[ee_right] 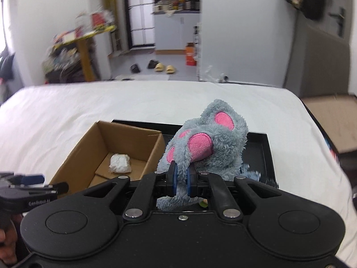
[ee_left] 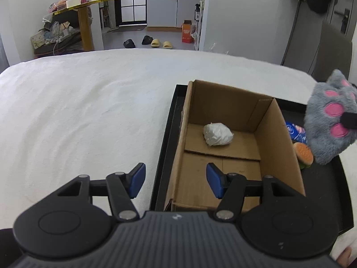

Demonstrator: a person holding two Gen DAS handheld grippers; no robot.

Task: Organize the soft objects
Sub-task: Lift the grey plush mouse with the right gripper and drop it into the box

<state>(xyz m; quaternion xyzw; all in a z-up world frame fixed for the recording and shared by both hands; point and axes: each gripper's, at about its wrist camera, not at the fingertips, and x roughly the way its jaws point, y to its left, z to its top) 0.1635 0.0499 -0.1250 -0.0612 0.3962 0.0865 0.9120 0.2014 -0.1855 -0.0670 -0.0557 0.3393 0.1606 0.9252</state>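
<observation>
My right gripper [ee_right: 181, 174] is shut on a grey plush paw with pink pads [ee_right: 207, 147], lifted above the black tray [ee_right: 267, 154]. The same plush paw [ee_left: 330, 122] hangs at the right edge of the left wrist view. An open cardboard box [ee_left: 276, 125] stands in the tray [ee_left: 165, 156] with a crumpled white bundle [ee_left: 217, 134] on its floor. My left gripper [ee_left: 176, 179] is open with nothing between its fingers, over the box's near left corner. The box [ee_right: 89, 138] and the bundle [ee_right: 120, 163] also show in the right wrist view, with the left gripper [ee_right: 31, 179] at far left.
A toy hamburger [ee_left: 303, 154] and a blue packet [ee_left: 296, 131] lie in the tray right of the box. The tray rests on a white bed [ee_left: 89, 111]. Beyond the bed's far edge are slippers [ee_left: 158, 42], a yellow table [ee_left: 86, 17] and clutter.
</observation>
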